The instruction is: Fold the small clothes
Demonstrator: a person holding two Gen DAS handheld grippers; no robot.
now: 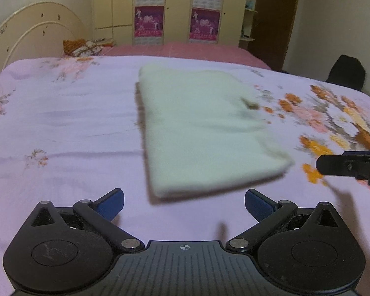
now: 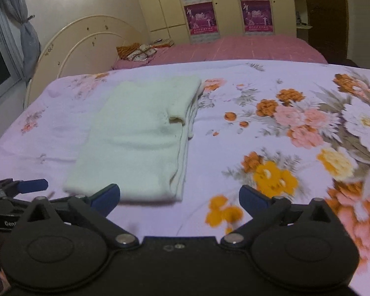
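Lying flat on the floral bedsheet (image 1: 61, 128), the folded cream garment (image 1: 204, 133) is resting as a neat rectangle with nothing gripping it. Both the left gripper (image 1: 184, 201) and the right gripper (image 2: 179, 196) are standing spread and empty just short of its near edge (layered edges are showing along one side), suggesting the fold is finished.

Garment (image 1: 202, 133): one small cream-white knitted item, folded into a flat, roughly rectangular stack. It lies on the floral bedsheet (image 1: 69, 123), long axis running near to far. Layered edges and a short folded sleeve show along its right side (image 2: 182, 133); the left edge is a smooth fold. Nothing touches it.
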